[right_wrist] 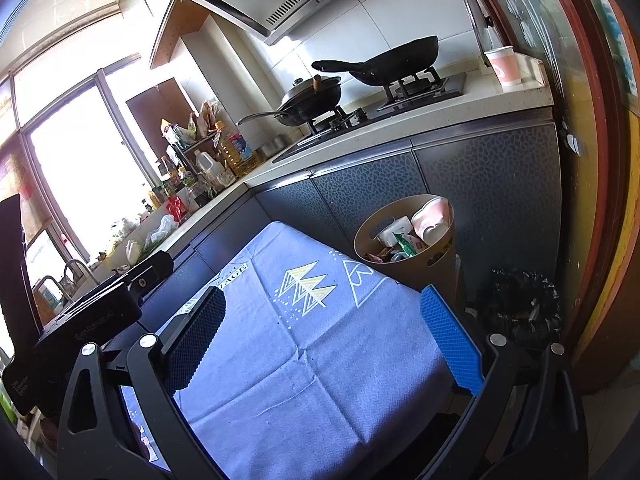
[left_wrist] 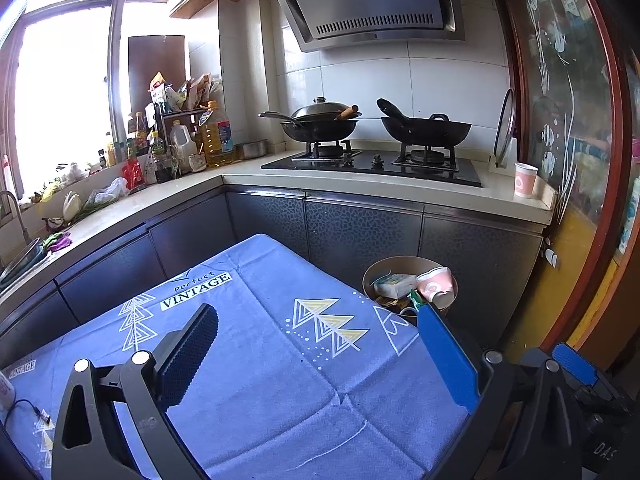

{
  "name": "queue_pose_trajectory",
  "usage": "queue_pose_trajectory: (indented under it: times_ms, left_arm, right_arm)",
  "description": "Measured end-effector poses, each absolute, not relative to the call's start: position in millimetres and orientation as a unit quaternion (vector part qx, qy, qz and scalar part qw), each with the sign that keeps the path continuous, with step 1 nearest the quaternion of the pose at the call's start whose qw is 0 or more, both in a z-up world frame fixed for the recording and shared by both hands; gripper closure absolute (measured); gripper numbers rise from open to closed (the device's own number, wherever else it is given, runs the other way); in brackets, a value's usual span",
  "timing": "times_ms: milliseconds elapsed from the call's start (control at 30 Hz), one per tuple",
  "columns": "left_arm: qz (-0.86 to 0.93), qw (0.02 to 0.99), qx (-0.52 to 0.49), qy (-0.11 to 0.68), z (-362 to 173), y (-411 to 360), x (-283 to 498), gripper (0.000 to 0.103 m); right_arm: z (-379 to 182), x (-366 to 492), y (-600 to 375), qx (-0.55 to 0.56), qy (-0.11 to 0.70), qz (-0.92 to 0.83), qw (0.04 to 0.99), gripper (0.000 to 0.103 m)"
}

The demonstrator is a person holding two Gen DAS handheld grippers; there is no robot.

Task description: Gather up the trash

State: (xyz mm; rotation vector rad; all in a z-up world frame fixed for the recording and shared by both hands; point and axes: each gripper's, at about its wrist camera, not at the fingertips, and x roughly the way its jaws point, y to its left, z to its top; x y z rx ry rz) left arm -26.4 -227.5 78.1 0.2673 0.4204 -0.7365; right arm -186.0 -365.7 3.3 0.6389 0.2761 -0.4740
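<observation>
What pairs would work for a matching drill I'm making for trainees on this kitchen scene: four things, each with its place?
Things:
1. crushed pink cup
2. upright pink cup
3. lidded wok
4. cooking oil bottle

Places:
A. counter corner by the window
B. left burner
C. inside the tan bin
D. counter's right end, beside the stove

Pairs: 1-C, 2-D, 3-B, 4-A

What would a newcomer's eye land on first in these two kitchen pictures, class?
Probably the blue patterned tablecloth filling the foreground between the open left gripper and open right gripper. Next, the tan bin beside the table's far right corner, holding a pink paper cup and wrappers. Behind it, two black woks sit on the stove.
</observation>
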Motion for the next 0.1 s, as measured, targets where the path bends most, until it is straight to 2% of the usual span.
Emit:
queue_pose_trajectory:
  times_ms: [100]
  left_arm:
    - [-0.355, 0.903, 0.13, 0.204, 78.4, -227.7, -26.2, 0.004]
  right_arm:
    - [3.1, -184.7, -366.2, 0.31, 0.136, -0.229, 0.913, 0.006]
